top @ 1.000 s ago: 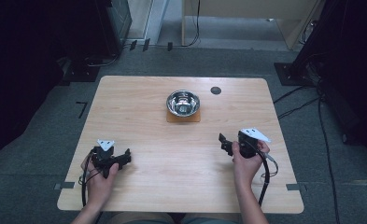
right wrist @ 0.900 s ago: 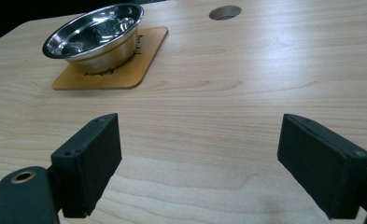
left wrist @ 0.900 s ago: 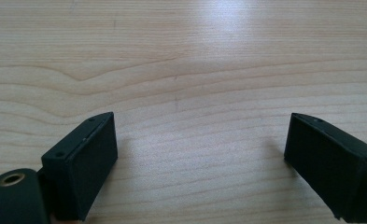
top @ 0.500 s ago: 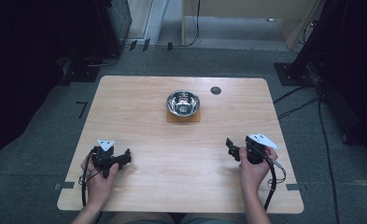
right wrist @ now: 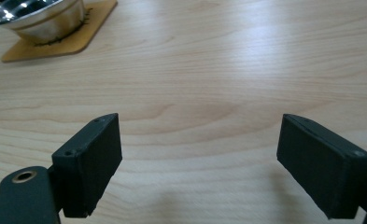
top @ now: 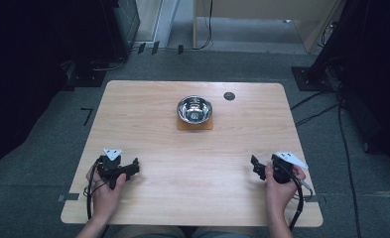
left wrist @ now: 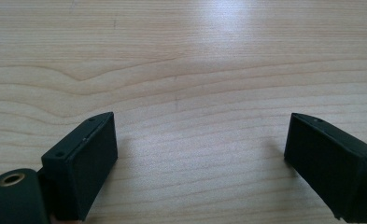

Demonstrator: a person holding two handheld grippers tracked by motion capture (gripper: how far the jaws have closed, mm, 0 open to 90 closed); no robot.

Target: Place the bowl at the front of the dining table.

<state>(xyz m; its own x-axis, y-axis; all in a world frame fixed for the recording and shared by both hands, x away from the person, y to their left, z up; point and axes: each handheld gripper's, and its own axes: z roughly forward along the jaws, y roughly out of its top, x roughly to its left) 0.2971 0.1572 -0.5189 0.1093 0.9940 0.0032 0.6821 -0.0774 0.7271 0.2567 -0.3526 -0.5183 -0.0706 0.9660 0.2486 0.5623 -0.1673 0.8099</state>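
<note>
Two grippers sit low over the near part of the wooden table (top: 192, 168), one in each of the person's hands, and no brand, label or writing can be read on anything in view. The left gripper (top: 131, 168) has its jaws spread wide, with bare wood grain between them and nothing held. The right gripper (top: 255, 165) is spread just as wide, also gripping nothing. The two are well apart from each other, jaws pointing inward toward the middle. Beyond and between them, well ahead of both, a shiny metal bowl (top: 195, 109) stands on a tan square mat (top: 195, 124). Farther still, beside the bowl, a small dark round disc (top: 229, 95) lies in the tabletop.
</note>
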